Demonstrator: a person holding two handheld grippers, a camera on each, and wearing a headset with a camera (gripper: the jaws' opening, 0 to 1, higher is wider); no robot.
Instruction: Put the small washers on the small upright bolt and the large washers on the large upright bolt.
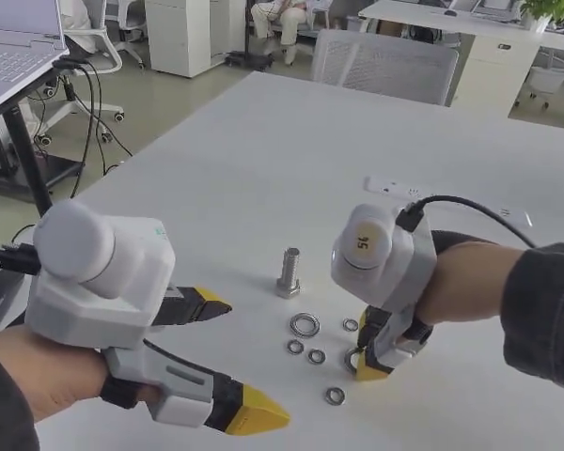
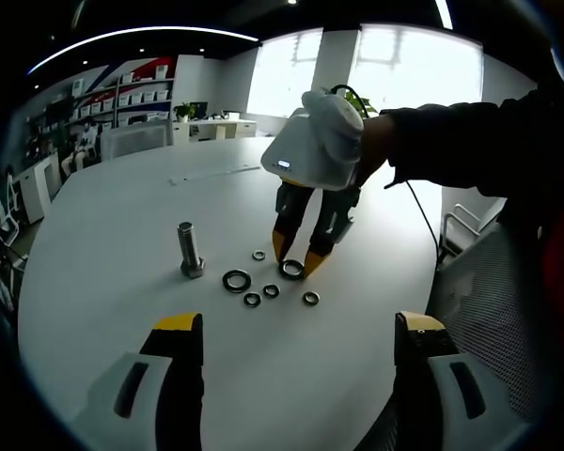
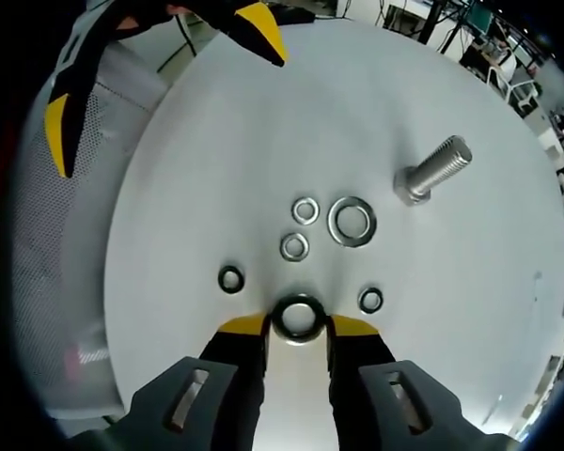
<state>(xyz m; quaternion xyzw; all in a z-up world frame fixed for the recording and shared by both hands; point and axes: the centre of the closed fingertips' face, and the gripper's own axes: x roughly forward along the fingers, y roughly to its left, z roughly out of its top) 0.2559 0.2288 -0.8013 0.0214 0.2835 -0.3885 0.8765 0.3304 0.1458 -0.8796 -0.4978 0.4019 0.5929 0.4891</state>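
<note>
Looking down, I see the white surface (image 1: pixel 263 169) first. It is smooth, so anything that slips could slide far.

My left gripper (image 1: pixel 240 359) hangs low at the near side. Its jaws are wide apart and have nothing in them. My right gripper (image 3: pixel 298 329) points down at the surface. Its jaws look pressed against the two sides of a dark washer (image 3: pixel 299 310), which lies flat on the surface.

The bolt (image 1: pixel 289 272) stands on its head just beyond the washers. I see one bolt, and I cannot tell if it is the small one or the large one, so I could put a washer on the wrong bolt. It also looks easy to tip. A bump from the jaws could knock it over.

The big washer (image 1: pixel 305 325) lies near the foot of the bolt. The dark washer looks nearly as big, so I think it is a large one too. It is thin and flat. If the jaws catch only its edge, it may pop out and roll away when I lift.

Four small washers (image 3: pixel 294 247) lie around it. One of them is just beside the jaws, and a sloppy lift could flick it off.
</note>
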